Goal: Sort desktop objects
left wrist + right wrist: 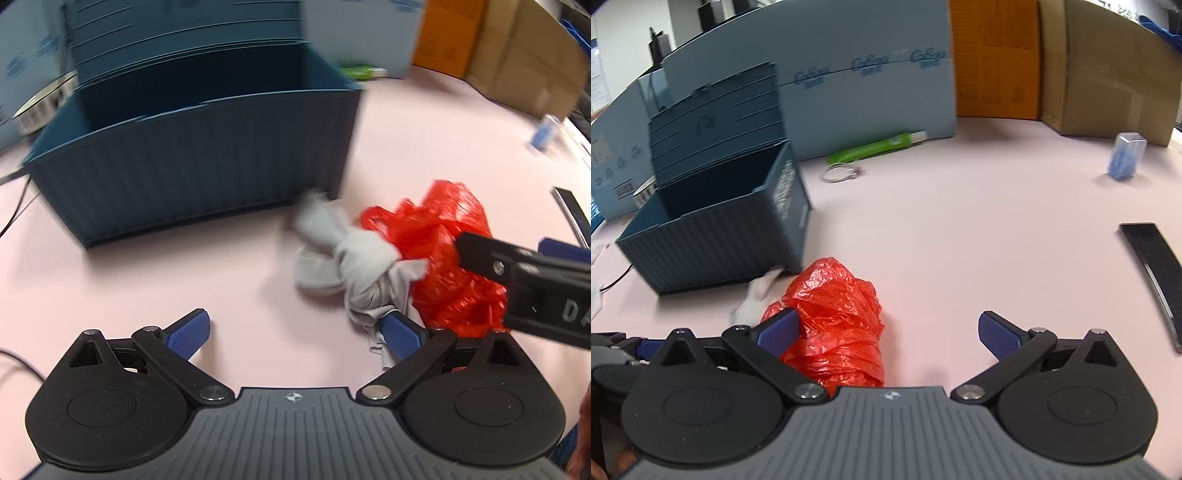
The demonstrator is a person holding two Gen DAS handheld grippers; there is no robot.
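Fingers of the left gripper [295,332] are spread wide at the bottom of the left wrist view, grasping nothing; its right pad touches the lower edge of a knotted grey cloth [354,266] at centre right. Fingers of the right gripper [890,330] are likewise released at the bottom of the right wrist view, the left pad pressed against a crumpled red plastic bag [834,317] that lies partly between them, nearer the left one. Cloth and bag touch each other on the pink tabletop [960,229]. Just behind them, upper left of both frames, stands an open dark blue box [192,162] with its lid raised. Farther back in the right wrist view: a green tube [875,147] with a metal ring [838,173] near it at upper centre, a small blue container [1124,158] at upper right, and a black flat strip [1156,273] at the right edge.
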